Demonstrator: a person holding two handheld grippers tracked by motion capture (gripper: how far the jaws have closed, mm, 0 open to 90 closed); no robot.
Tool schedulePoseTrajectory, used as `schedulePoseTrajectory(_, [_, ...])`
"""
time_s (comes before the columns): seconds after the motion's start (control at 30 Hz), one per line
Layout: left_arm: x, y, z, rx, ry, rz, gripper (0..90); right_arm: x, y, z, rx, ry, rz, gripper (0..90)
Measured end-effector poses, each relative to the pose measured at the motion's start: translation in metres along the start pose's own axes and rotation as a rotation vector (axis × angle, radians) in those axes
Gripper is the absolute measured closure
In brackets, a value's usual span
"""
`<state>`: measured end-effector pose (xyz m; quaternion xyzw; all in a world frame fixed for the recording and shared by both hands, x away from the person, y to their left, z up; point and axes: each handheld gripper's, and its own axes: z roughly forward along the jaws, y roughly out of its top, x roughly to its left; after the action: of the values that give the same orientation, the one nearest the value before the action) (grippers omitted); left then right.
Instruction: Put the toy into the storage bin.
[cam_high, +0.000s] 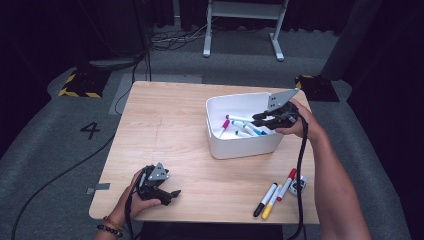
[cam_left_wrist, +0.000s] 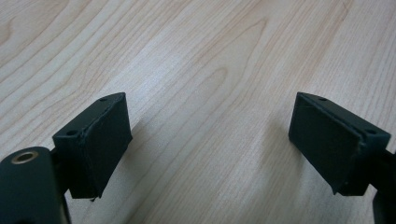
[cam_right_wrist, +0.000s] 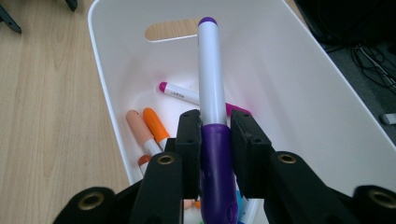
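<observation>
Right claw is over the white bin, jaws clamped on the purple cap end of a purple marker, whose white barrel points away toward the bin's far wall and its slot handle. Down in the bin lie more markers: a magenta-tipped one, an orange one and a peach one side by side near the left wall. From the high view, the right claw hangs above the bin, which sits on the far right part of the worktop.

Over to the left claw: it sits low at the near left corner of the worktop, well apart from the bin. Its own view shows the jaws spread wide, nothing between them, bare wood grain beneath.

Near the right front edge three markers lie loose on the worktop, black, yellow and red, close together, with a small round grey object just beside the red one.
</observation>
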<state>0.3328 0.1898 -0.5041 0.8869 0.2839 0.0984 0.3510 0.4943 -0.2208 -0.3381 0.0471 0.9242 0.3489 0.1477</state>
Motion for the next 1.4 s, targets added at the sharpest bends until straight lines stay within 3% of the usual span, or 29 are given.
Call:
schedulePoseTrajectory(0.1, [0.0, 0.0, 0.0, 0.0, 0.003, 0.001, 13.2, -0.002, 0.003, 0.01, 0.019, 0.015, 0.0, 74.2])
schedulePoseTrajectory(0.3, [0.0, 0.0, 0.0, 0.0, 0.002, 0.001, 13.2, 0.0, 0.006, 0.027, 0.107, 0.048, -0.024, 74.2])
schedulePoseTrajectory(0.4, [0.0, 0.0, 0.0, 0.001, 0.003, 0.002, 13.2, 0.002, 0.004, 0.03, 0.146, 0.058, -0.035, 74.2])
schedulePoseTrajectory(0.7, [0.0, 0.0, 0.0, 0.001, 0.004, 0.002, 13.2, 0.006, -0.006, 0.03, 0.184, 0.078, -0.026, 73.9])
schedulePoseTrajectory(0.9, [0.0, 0.0, 0.0, 0.001, 0.006, 0.001, 13.3, 0.005, -0.009, 0.022, 0.137, 0.037, -0.011, 69.2])
schedulePoseTrajectory(1.0, [0.0, 0.0, 0.0, -0.003, 0.005, 0.007, 13.3, 0.005, -0.009, 0.012, 0.089, -0.01, 0.014, 62.9])
schedulePoseTrajectory(1.17, [0.0, 0.0, 0.0, -0.004, 0.004, 0.008, 13.2, 0.011, -0.011, -0.014, -0.005, -0.068, 0.032, 60.6])
schedulePoseTrajectory(1.27, [0.0, 0.0, 0.0, 0.001, 0.002, 0.0, 13.2, 0.024, -0.015, -0.032, -0.075, -0.062, 0.043, 57.6])
schedulePoseTrajectory(1.3, [0.0, 0.0, 0.0, 0.001, 0.002, 0.0, 13.2, 0.024, -0.015, -0.032, -0.075, -0.062, 0.043, 57.6])
schedulePoseTrajectory(1.4, [0.0, 0.0, 0.0, 0.001, 0.006, 0.001, 13.2, 0.042, -0.021, -0.044, -0.077, -0.042, 0.019, 53.5])
